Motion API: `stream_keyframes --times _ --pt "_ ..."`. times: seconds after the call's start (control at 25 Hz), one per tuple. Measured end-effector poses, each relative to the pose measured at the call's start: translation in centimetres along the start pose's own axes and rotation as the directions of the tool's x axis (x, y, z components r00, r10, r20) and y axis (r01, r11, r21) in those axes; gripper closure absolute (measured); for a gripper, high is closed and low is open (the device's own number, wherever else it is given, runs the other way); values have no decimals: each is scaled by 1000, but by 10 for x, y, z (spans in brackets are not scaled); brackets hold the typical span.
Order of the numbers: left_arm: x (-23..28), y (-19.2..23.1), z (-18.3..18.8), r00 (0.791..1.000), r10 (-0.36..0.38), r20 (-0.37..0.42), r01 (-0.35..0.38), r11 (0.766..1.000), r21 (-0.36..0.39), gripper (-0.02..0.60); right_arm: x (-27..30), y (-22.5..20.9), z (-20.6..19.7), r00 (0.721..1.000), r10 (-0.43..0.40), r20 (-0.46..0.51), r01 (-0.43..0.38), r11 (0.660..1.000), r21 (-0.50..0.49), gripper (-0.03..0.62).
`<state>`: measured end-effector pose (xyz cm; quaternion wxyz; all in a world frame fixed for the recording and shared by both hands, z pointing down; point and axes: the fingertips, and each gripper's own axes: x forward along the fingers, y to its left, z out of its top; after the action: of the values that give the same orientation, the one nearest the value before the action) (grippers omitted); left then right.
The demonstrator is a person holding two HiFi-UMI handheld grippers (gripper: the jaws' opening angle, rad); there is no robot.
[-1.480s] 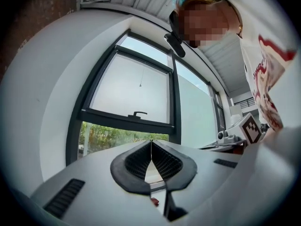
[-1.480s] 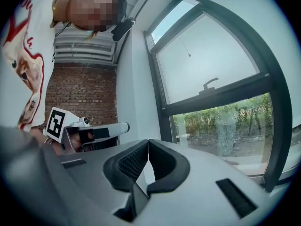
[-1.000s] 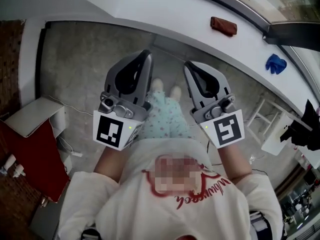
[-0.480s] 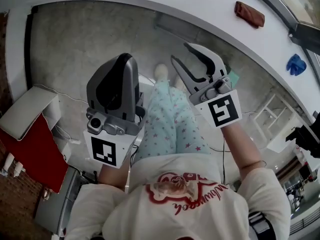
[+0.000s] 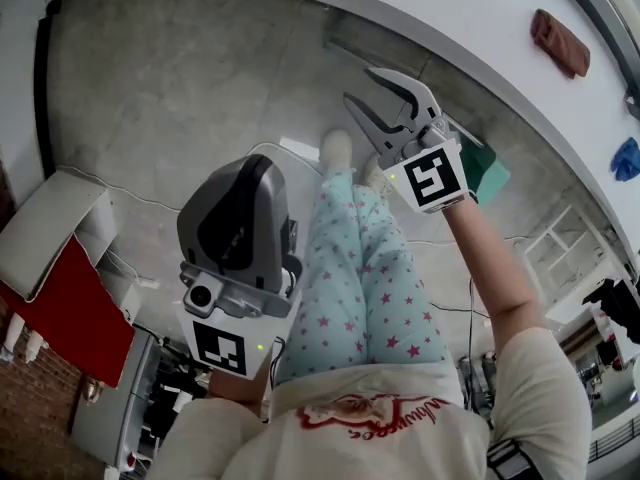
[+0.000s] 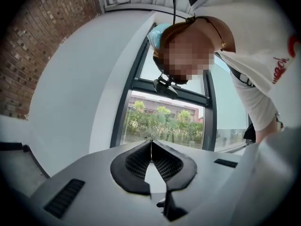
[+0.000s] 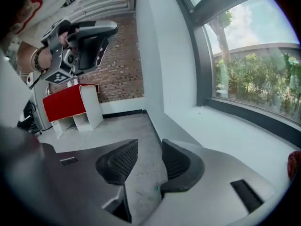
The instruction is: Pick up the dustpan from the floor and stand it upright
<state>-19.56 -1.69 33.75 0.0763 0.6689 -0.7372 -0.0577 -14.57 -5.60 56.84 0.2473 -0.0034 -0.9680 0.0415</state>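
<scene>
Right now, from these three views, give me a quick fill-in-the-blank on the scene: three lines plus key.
1. The left gripper has its jaws ____, with nothing between them.
2. The low cabinet by the brick wall is white and ____.
3. The person's trousers are printed with small ____.
Missing words: shut; red; stars.

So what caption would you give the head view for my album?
Looking down: the right tool, jaws opening with nothing between them, hovers near a green dustpan on the floor.
</scene>
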Motion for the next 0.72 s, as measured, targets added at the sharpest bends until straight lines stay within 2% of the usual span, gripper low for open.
stream_keyframes --times 0.16,0.48,0.72 --pt "2 16 -34 1000 -5 -2 5 1000 3 561 42 -2 -46 999 27 -35 -29 999 -43 439" --pt "1 44 -90 1000 13 8 -13 1000 20 561 114 -1 -166 977 93 -193 -110 991 -82 425" --pt "-10 53 -143 1000 16 -27 -15 1000 15 563 157 -9 -232 963 76 -260 -105 989 -100 425"
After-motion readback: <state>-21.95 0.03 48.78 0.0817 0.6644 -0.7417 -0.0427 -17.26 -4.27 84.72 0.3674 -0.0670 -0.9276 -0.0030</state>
